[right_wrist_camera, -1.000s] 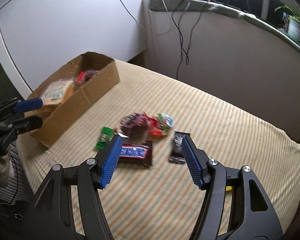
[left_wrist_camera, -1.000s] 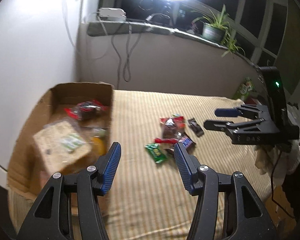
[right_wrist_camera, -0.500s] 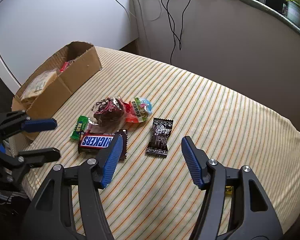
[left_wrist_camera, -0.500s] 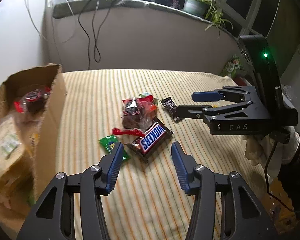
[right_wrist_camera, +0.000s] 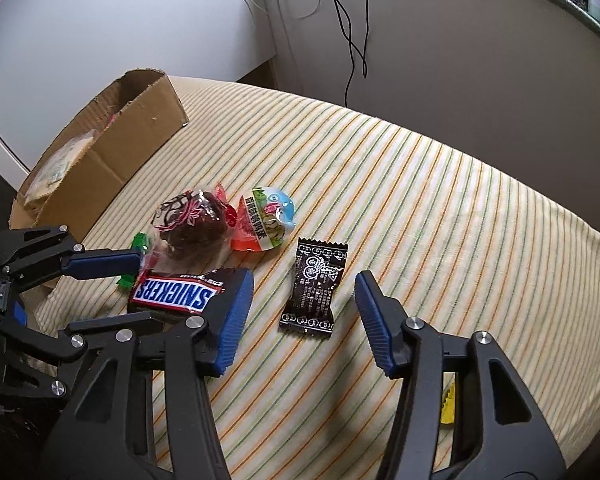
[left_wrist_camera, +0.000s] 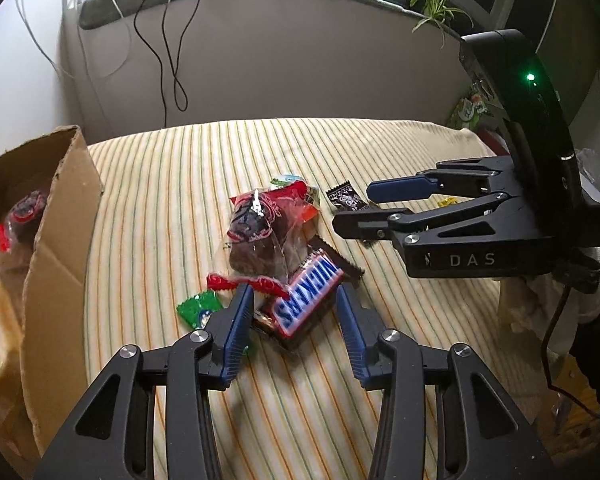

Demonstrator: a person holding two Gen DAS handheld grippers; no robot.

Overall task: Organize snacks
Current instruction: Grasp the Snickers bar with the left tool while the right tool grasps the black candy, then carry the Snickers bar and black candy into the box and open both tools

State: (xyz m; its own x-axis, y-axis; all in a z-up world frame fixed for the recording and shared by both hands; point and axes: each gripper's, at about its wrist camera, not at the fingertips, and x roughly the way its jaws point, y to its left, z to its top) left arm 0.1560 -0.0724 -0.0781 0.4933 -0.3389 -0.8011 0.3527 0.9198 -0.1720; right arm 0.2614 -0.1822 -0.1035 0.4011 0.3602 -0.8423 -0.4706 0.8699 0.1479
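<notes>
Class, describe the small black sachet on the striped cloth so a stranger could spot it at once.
Start at the striped cloth and find the snack cluster in its middle. The black sachet lies alone, beside the Snickers bar, flat, with white print and crimped ends; its neighbours are brightly coloured.

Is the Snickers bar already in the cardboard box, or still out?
Out. The Snickers bar lies on the striped cloth, apart from the cardboard box.

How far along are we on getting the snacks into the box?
Partly done: the cardboard box already holds a few packets. In hand: nothing gripped yet. The left gripper is closing around the Snickers bar, and the right gripper is closing around the black packet. Left on the striped cloth: those two, the wrapped brown cake, the red-and-green packet, and the green candy.
</notes>
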